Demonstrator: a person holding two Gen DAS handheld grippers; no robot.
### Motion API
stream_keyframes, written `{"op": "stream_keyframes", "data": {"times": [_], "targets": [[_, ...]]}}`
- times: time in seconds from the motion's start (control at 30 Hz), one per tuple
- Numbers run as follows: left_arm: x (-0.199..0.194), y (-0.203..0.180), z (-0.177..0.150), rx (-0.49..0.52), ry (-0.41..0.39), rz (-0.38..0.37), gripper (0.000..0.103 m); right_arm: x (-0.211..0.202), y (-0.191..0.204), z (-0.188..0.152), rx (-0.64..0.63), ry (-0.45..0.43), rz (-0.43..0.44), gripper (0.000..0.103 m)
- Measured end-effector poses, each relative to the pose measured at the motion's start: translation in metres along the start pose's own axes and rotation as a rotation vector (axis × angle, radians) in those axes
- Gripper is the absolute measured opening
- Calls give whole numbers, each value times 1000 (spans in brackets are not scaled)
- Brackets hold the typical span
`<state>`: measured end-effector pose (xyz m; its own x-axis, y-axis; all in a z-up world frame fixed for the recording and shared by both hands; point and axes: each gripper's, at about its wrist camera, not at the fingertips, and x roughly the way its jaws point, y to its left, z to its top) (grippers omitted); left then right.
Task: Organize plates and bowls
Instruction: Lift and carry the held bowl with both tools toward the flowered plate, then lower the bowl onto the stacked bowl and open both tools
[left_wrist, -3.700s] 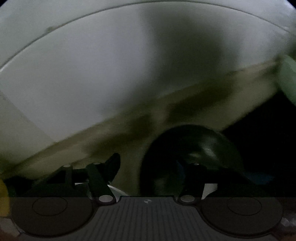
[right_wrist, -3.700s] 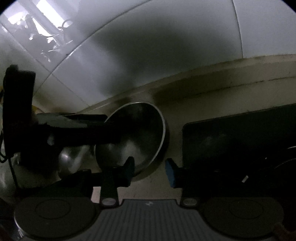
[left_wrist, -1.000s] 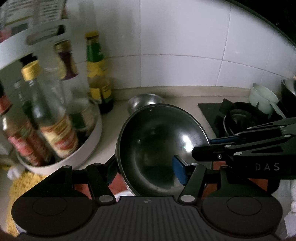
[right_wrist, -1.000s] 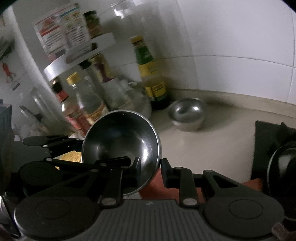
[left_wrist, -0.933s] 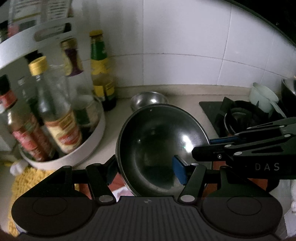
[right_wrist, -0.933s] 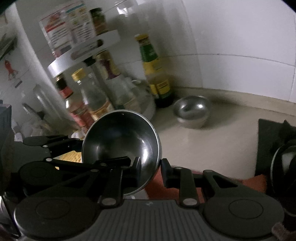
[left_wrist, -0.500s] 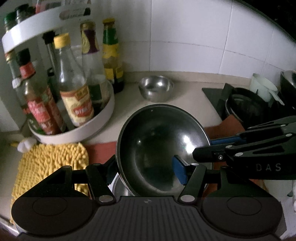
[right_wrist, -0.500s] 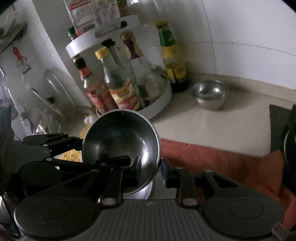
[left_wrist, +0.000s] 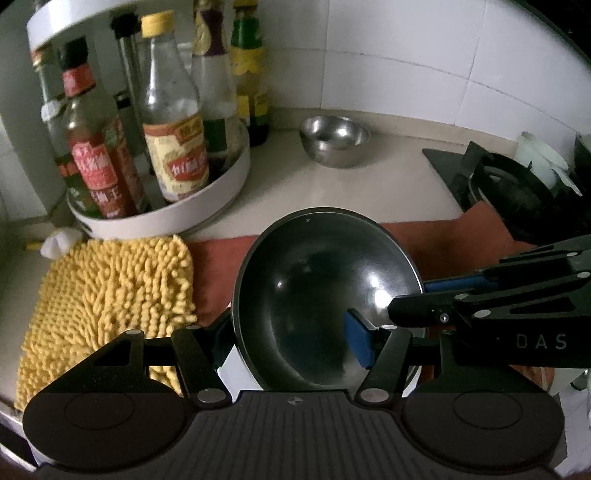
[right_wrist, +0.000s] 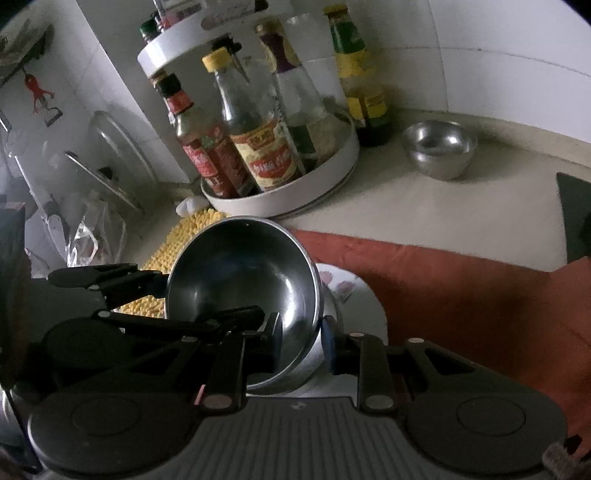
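Observation:
A steel bowl (left_wrist: 317, 280) hangs tilted above a white flowered plate (right_wrist: 351, 295) on a red cloth (right_wrist: 461, 288). My left gripper (left_wrist: 290, 334) is shut on the bowl, with one finger behind its left wall and the blue pad (left_wrist: 356, 341) inside. From the other side, my right gripper (right_wrist: 301, 341) is shut on the same bowl's (right_wrist: 240, 280) near rim, and it also shows at the right (left_wrist: 421, 295) of the left wrist view. A second, smaller steel bowl (left_wrist: 334, 140) stands on the counter near the tiled wall.
A white round rack of sauce bottles (left_wrist: 162, 206) stands at the back left. A yellow shaggy mat (left_wrist: 103, 295) lies in front of it. A black gas burner (left_wrist: 509, 192) and a white cup (left_wrist: 539, 158) are at the right. Glass lids (right_wrist: 107, 155) lean at the far left.
Both grippers have drawn back from the wall and sunk a little with the bowl. The rack and small bowl now look farther off. The red cloth, yellow mat and plate have come into view.

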<state>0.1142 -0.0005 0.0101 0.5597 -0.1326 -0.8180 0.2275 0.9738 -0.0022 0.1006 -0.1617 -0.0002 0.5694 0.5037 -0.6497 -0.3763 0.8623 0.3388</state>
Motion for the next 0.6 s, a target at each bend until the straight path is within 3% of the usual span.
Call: {"op": "stream_keyframes", "data": {"times": [0.27,0.6], "targets": [[2,6,-3,-20,4,4,68,13,7,2,-27,46,-22,25],[-7,13,24,-58,-60,1,73,-11,-12,18,-1,-51,-72,31]]}}
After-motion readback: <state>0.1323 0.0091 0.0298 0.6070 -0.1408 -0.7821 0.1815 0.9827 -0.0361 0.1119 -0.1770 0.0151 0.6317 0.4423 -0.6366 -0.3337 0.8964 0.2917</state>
